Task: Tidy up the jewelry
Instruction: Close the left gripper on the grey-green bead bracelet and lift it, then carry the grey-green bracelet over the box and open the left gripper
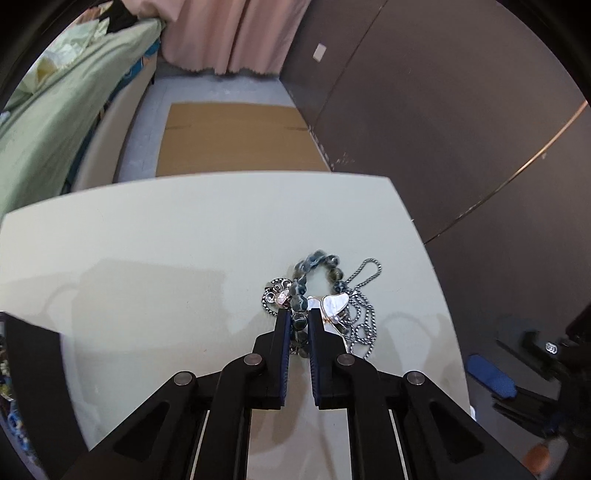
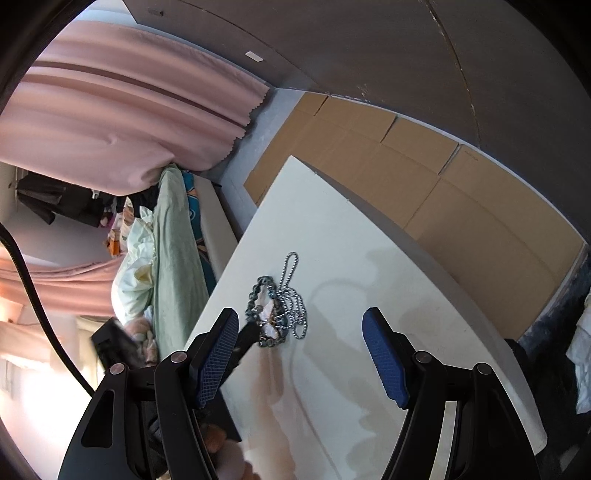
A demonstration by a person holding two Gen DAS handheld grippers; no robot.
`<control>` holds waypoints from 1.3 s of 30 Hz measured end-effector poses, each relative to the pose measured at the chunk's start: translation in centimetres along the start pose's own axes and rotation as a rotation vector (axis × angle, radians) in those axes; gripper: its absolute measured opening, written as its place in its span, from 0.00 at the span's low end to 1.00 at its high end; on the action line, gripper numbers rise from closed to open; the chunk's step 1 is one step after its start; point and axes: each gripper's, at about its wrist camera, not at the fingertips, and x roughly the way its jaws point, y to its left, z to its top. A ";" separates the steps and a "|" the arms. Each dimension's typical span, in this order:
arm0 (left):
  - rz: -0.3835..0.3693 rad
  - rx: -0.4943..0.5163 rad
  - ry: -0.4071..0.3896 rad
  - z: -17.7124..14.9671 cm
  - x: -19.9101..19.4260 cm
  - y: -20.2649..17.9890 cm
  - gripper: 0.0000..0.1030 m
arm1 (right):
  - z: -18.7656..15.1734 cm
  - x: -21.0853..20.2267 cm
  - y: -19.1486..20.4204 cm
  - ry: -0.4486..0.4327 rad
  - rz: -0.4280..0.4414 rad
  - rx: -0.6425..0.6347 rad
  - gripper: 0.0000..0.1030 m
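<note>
A tangled pile of jewelry lies on the white table (image 1: 147,240): a blue-grey bead bracelet (image 1: 301,284), a silver chain necklace (image 1: 364,310), a white butterfly pendant (image 1: 334,303) and a silver filigree piece (image 1: 275,291). My left gripper (image 1: 298,318) is at the pile's near side, its jaws nearly closed around beads of the bracelet. The pile also shows in the right wrist view (image 2: 275,308), with the left gripper's tip touching it. My right gripper (image 2: 299,325) is wide open above the table, just short of the pile, holding nothing.
A flattened cardboard sheet (image 1: 236,140) lies on the floor beyond the table. A bed with green bedding (image 1: 55,122) is to the left, pink curtains (image 1: 236,33) behind, a dark wall (image 1: 443,110) to the right. The table edge (image 2: 236,258) runs close to the pile.
</note>
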 end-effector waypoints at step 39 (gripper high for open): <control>-0.215 -0.011 -0.337 0.5 -20.0 1.2 0.08 | -3.5 5.5 5.3 0.087 -0.067 -0.177 0.68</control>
